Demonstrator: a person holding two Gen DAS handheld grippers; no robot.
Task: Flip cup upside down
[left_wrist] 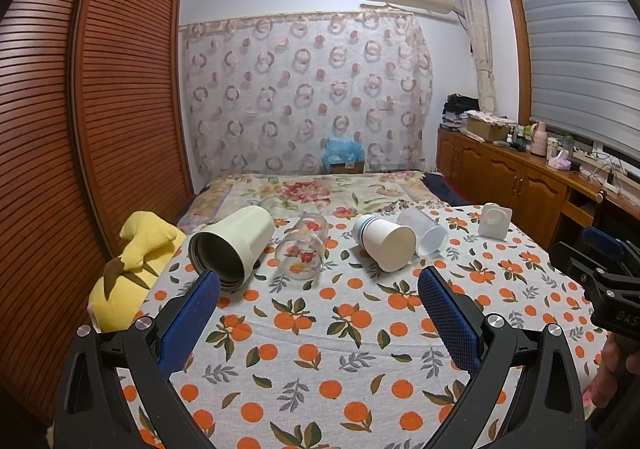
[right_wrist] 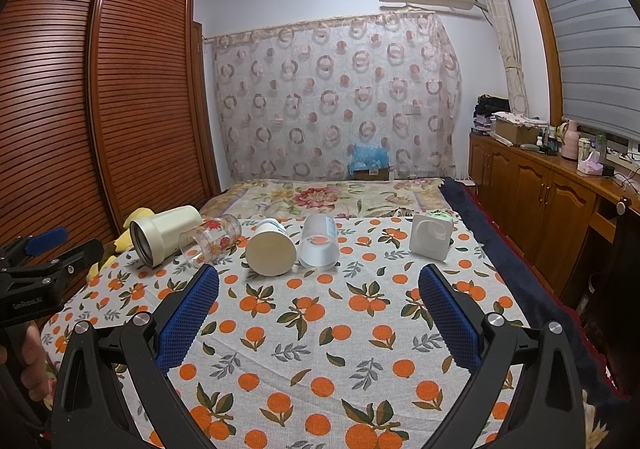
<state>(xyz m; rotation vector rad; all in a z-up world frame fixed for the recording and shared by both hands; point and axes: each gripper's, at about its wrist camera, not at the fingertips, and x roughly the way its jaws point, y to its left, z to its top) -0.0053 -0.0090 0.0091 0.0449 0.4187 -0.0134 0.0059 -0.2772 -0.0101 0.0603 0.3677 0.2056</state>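
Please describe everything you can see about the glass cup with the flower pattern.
The glass cup is clear, printed with red and orange flowers. It looks empty and lies on its side on the orange-print cloth, its open mouth turned toward the cameras. It sits between the cream tumbler and the paper cup. Whether it touches the tumbler cannot be told. No gripper touches it.

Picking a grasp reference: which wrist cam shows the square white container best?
Right wrist: the square white container sits nearer, larger and unobstructed on the orange-print cloth. Left wrist shows it smaller, toward the far right.
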